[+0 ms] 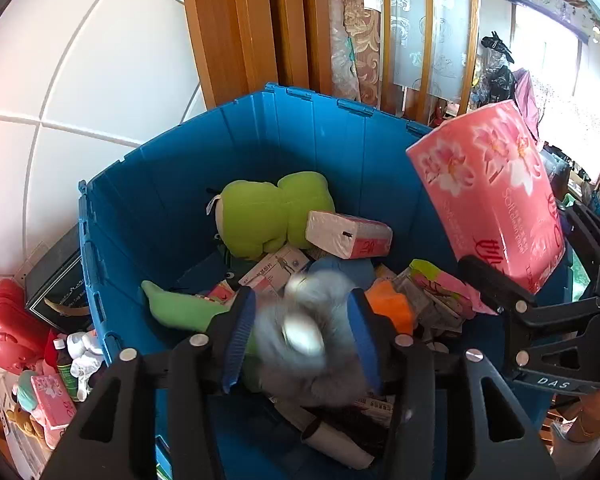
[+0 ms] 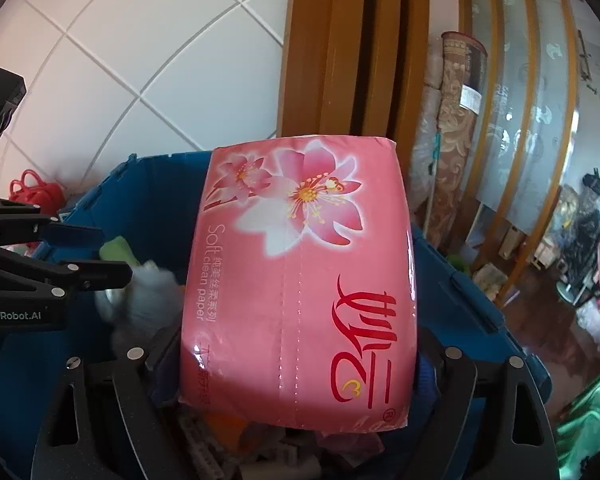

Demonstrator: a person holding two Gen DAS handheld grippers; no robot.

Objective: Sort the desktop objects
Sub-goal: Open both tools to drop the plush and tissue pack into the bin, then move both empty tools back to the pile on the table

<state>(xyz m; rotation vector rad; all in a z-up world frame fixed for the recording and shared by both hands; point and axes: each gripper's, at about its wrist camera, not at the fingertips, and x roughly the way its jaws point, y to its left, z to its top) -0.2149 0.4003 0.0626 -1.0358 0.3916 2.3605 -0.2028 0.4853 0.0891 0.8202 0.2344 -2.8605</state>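
Two items sit in the tongs above one blue storage bin [image 1: 188, 184].

Pink tissue pack [image 2: 300, 280]: floral print, red lettering, clenched across its width by the right gripper [image 2: 300, 368], tilted over the bin's right side; in the left wrist view it hangs above the rim.

Grey fluffy toy [image 1: 308, 332]: blurred, lying between the blue ribbed pads [image 1: 240, 332] of the left gripper [image 1: 300, 340], low inside the bin. The jaws stand partly apart; whether the pads press on the fur cannot be told through the blur.

Bin contents: green plush frog [image 1: 268, 216] against the back wall; a small white-and-pink tissue pack [image 1: 348, 234] beside it; an orange piece [image 1: 392, 308]; flat cartons and papers; a cardboard tube [image 1: 332, 444] near the front.

Outside the bin, left: red plastic case [image 1: 8, 332], dark box [image 1: 56, 288], a bottle [image 1: 66, 368], small toys.

Behind: white tiled wall [image 1: 80, 60], wooden door frame [image 1: 240, 28], rolled carpets [image 1: 356, 32].
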